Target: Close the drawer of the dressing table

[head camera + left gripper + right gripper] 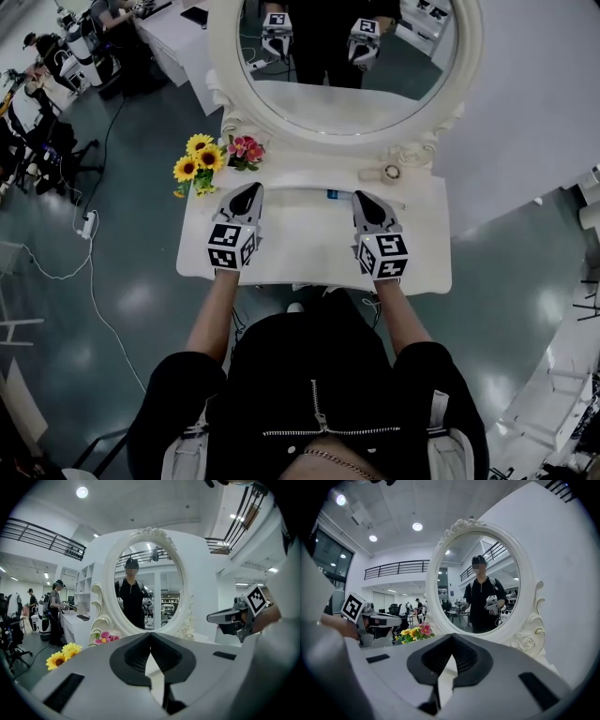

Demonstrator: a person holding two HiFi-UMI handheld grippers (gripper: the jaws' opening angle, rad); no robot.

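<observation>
**A:** Where is the drawer to be found?

**B:** It cannot be made out. Nothing is seen jutting past the near edge of the table. The drawer is judged to sit under that edge, either pushed home or hidden by the top.

**A:** And the grippers?

**B:** Both are held above the top, well apart, and pointed at the far side. The left gripper is pressed together, with nothing between its jaws. The right gripper is likewise closed and empty.

**A:** What is set beyond them?

**B:** Flowers are stood at the far left corner. A small round thing is laid at the far right, and the mirror is mounted behind.

**A:** What could go wrong from here?

**B:** If the drawer is ajar, it can be missed, since both grippers are held over the top and not at the front. If they are lowered blindly, the near edge could be struck. If a push is given on one side only, the drawer could be skewed and jammed. If a wide swing is made to the left, the flowers could be knocked over.
</observation>
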